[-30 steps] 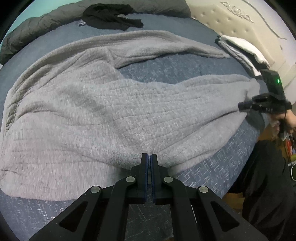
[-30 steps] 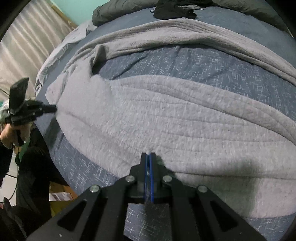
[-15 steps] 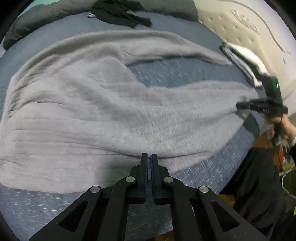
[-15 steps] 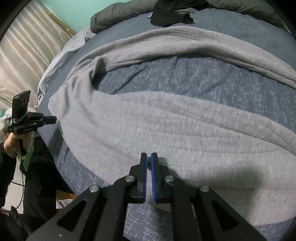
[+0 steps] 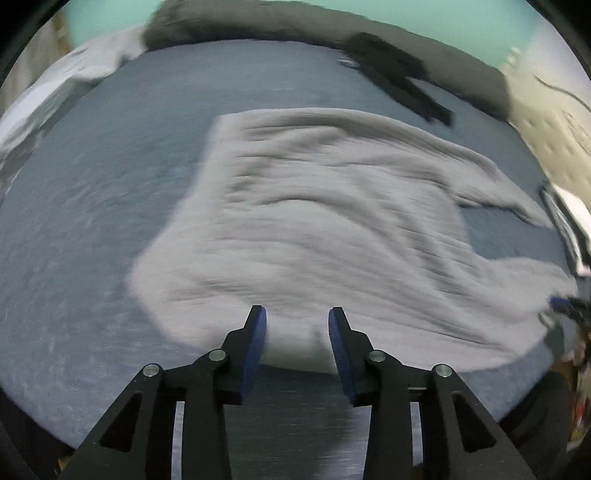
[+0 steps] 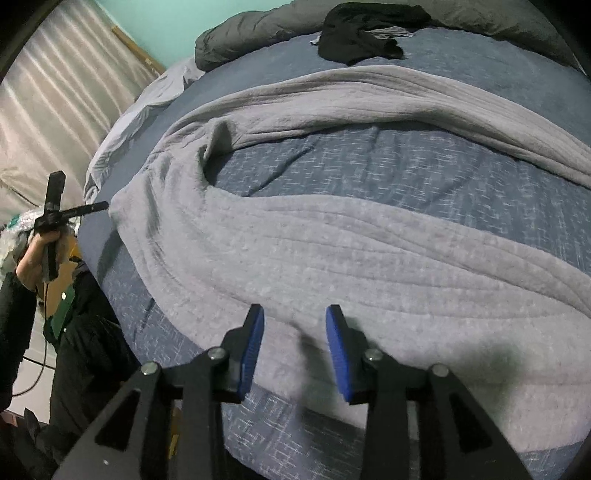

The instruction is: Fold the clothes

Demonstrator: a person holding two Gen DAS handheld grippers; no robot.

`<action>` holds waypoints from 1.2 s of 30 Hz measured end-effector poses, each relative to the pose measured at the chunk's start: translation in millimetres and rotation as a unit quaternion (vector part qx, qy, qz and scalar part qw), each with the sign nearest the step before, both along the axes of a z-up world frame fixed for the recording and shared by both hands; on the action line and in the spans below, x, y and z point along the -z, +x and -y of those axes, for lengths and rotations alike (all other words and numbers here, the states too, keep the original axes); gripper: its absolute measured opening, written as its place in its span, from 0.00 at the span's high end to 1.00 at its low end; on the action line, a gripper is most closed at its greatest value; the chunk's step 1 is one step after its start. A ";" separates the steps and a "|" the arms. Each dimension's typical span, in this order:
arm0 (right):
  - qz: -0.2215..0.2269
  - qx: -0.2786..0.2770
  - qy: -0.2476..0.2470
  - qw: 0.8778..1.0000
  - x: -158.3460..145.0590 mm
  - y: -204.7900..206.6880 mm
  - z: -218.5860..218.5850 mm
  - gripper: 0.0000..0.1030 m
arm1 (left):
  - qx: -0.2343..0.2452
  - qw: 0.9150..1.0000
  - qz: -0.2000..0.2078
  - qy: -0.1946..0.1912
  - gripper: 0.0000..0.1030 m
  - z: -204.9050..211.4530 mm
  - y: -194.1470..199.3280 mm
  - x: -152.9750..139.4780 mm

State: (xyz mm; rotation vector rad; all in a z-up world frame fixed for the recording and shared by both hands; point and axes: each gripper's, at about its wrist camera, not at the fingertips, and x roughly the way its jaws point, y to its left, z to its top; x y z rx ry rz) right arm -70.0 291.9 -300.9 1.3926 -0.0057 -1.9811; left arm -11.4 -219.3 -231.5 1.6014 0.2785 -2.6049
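**Left wrist and right wrist views: both grippers spread wide over a grey garment on a bed**

Left wrist view shows the left gripper with its blue pads parted, nothing between them, poised over the near hem of a large grey garment. The picture is blurred. The garment lies spread across the blue bed, filling the middle out to 3 o'clock, with a long strip trailing towards 2 o'clock.

In the right wrist view, the right gripper is likewise parted and holds nothing, hovering over the garment's near edge. A curved fold leaves bare bedcover showing at 12 o'clock.

Whether a fold is about to start or a layer has just been laid down cannot be told. Either way, good folding here probably means pinching right at the hem and keeping both corners level.

Open bed lies at 9 o'clock in the left view. A black garment and dark pillow crowd 12 o'clock.
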 end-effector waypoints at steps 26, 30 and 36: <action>-0.015 -0.053 0.081 0.995 25.9 -4.0 50.9 0.62 | -0.130 0.989 -0.014 0.065 0.92 70.7 16.2 34.7; -0.020 -0.067 0.086 0.994 27.7 0.0 53.5 0.94 | -0.127 0.989 -0.035 0.072 0.94 74.0 32.1 21.0; -0.017 -0.083 0.064 0.994 10.1 10.2 43.1 0.97 | -0.131 0.985 -0.060 0.095 0.95 83.7 56.2 7.2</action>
